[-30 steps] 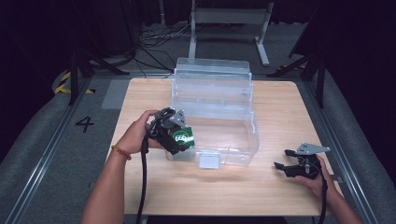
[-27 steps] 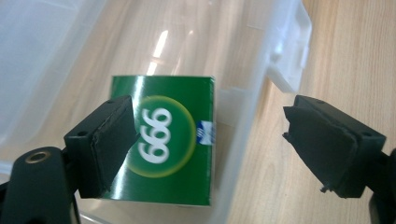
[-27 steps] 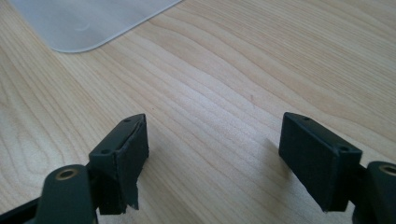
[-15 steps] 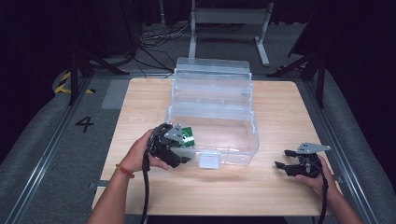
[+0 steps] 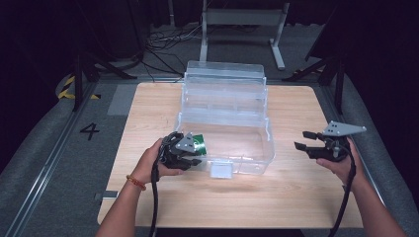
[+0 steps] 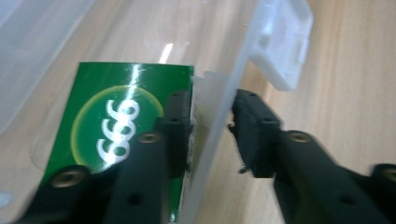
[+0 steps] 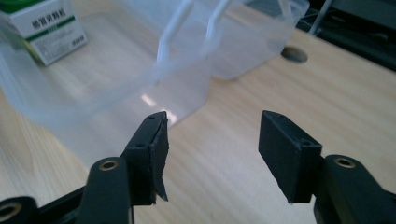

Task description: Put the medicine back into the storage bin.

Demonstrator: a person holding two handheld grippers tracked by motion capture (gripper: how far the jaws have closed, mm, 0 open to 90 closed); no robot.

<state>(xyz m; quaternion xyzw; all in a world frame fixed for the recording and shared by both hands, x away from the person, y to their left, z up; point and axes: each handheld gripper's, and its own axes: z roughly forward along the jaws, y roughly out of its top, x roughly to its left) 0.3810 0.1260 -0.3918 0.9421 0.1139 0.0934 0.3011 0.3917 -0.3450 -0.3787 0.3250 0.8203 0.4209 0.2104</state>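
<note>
A clear plastic bin (image 5: 271, 144) with its lid (image 5: 225, 74) folded back stands mid-table. A green box (image 5: 199, 142) marked 999 rests inside the bin's near left corner, also seen in the left gripper view (image 6: 102, 121) and the right gripper view (image 7: 46, 28). My left gripper (image 5: 193, 156) is open at that corner. In its own view (image 6: 212, 123), one jaw is inside against the box's edge and the other is outside, with the bin's front wall (image 6: 219, 88) between them. My right gripper (image 5: 302, 140) hovers open and empty right of the bin (image 7: 212, 140).
A white latch (image 5: 221, 170) sticks out from the bin's front wall, just right of my left gripper. Bare wooden table (image 5: 296, 197) lies in front of and right of the bin. The table edges drop to grey floor (image 5: 59, 163).
My left gripper moved down and toward the near side with the green box, which now lies inside the bin's corner, and its jaws straddle the front wall. The right gripper barely moved.
</note>
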